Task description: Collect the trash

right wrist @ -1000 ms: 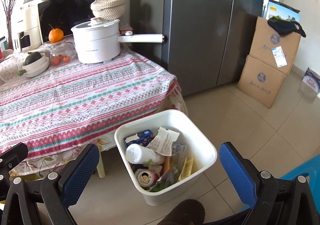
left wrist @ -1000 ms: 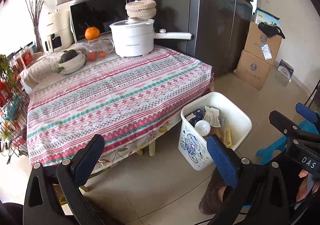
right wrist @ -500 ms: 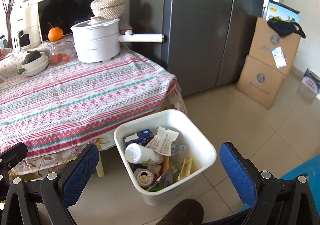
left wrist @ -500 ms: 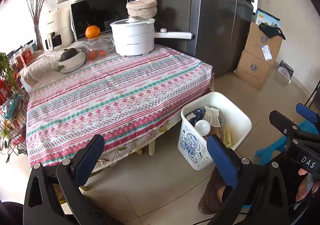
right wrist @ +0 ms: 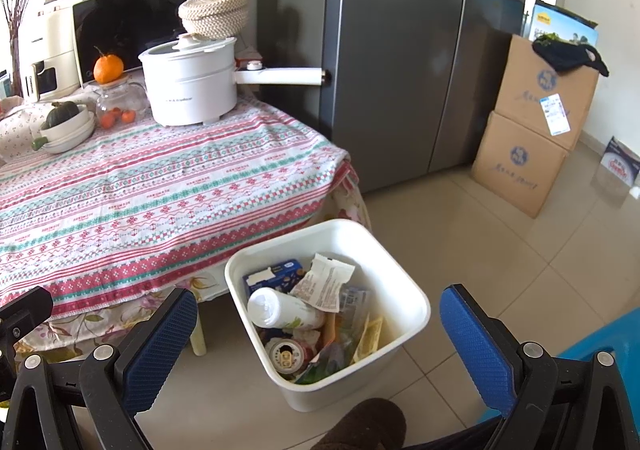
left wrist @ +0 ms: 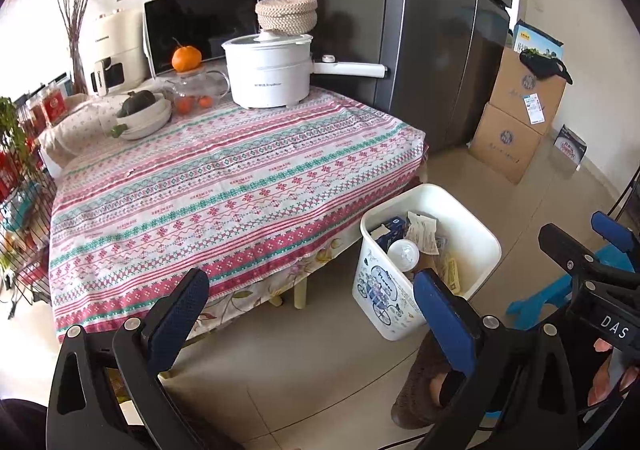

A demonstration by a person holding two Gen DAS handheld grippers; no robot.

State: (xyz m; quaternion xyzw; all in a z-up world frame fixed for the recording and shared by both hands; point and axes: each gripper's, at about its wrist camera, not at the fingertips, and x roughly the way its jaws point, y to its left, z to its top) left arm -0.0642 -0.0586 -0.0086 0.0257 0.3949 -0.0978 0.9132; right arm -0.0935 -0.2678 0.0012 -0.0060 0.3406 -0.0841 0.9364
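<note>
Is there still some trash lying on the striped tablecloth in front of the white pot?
No, the striped tablecloth in front of the white pot is bare, and the trash sits in the white bin on the floor.

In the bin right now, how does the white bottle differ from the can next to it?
The white bottle lies on its side across the trash, its round end toward the table; the can shows its round printed end upward. The bottle is plain white and longer; the can looks metallic with a picture on its end. The bottle sits higher in the pile; the can is deeper, half buried by wrappers. Both are inside the white trash bin, touching no gripper.
</note>
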